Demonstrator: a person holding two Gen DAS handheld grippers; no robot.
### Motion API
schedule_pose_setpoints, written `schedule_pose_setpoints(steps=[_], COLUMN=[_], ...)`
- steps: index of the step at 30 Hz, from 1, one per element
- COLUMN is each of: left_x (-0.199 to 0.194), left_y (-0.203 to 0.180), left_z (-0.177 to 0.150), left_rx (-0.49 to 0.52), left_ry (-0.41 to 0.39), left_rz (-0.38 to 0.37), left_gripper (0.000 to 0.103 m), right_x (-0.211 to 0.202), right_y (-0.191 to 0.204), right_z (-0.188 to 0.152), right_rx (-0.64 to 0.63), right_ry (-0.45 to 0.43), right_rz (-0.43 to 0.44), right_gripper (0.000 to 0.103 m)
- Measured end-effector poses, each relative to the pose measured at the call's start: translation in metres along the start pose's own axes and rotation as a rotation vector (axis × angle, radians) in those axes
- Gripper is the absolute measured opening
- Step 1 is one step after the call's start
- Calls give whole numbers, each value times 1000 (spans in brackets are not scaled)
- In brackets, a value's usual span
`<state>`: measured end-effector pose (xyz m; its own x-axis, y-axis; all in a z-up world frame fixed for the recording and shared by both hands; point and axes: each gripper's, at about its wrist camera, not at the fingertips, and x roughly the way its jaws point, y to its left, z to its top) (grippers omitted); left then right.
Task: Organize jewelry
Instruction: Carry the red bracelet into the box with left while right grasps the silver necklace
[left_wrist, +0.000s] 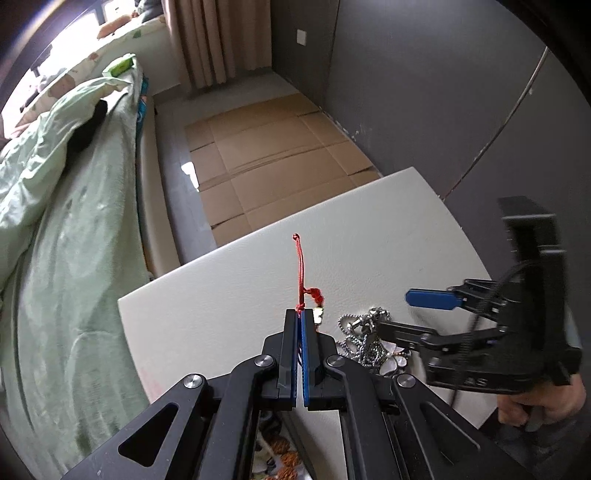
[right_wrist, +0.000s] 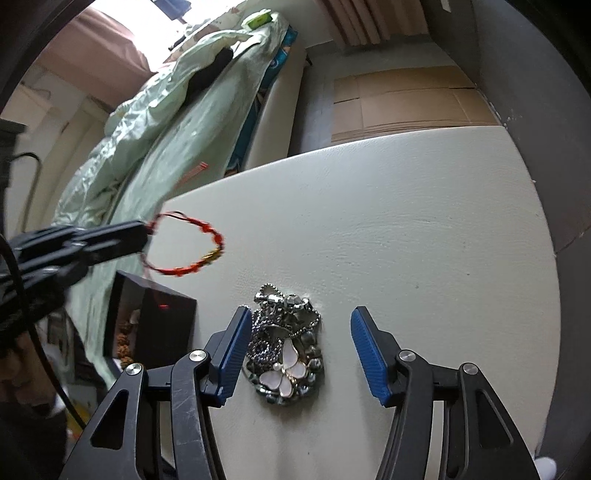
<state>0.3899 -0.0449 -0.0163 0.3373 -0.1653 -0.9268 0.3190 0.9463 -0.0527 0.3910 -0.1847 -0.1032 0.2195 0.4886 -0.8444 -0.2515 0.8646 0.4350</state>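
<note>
Our left gripper (left_wrist: 300, 317) pinches the red braided cord bracelet (right_wrist: 184, 243), lifted clear of the cream table (right_wrist: 406, 229). Our right gripper (right_wrist: 295, 347) is spread around the heap of silver ball chain with a white flower pendant (right_wrist: 284, 347), pads not pressing it.

It was a home bedroom: a bed (left_wrist: 66, 229) under a rumpled pale-green duvet (right_wrist: 147, 122) lay at nine o'clock, beige curtains (left_wrist: 199, 40) hung at twelve, flattened cardboard (left_wrist: 273, 155) covered the floor beyond the cream surface (right_wrist: 406, 221).
</note>
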Motion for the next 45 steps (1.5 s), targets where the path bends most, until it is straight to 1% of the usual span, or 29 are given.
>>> schedule_pose_setpoints(steps=[7, 18, 20, 21, 22, 23, 24, 26, 29, 37, 45], left_x=[-17, -30, -31, -31, -32, -33, -34, -36, -42, -61, -77], left_y=[11, 32, 32, 33, 33, 34, 34, 35, 34, 35, 35], left_z=[-9, -25, -28, -30, -30, -31, -32, -34, -35, -41, -54], left_rx=[-24, -71, -77, -78, -80, -84, -85, -86, -86, -95, -110], left_ry=[-19, -33, -31, -31, -31, -31, -32, -36, -47, -90, -123], left_rz=[3, 15, 18, 20, 21, 21, 21, 23, 23, 17, -5], left_gripper=[1, 1, 1, 1, 1, 1, 1, 1, 1, 1, 1], right_x=[16, 25, 26, 26, 26, 24, 25, 23, 11, -40, -93], right_y=[16, 45, 49, 50, 50, 49, 50, 53, 59, 70, 94], right_z=[5, -2, -4, -5, -6, -6, -8, -12, -12, -3, 1], right_rx=[-88, -252, -279, -293, -295, -287, -283, -309, -301, -261, -239], right_ry=[28, 34, 29, 24, 26, 34, 47, 39, 14, -119, -262], right_rz=[-64, -219, -248, -264, -256, -212, -197, -227, -190, -107, -45], right_gripper=[58, 58, 49, 39, 23, 17, 18, 18, 18, 17, 18])
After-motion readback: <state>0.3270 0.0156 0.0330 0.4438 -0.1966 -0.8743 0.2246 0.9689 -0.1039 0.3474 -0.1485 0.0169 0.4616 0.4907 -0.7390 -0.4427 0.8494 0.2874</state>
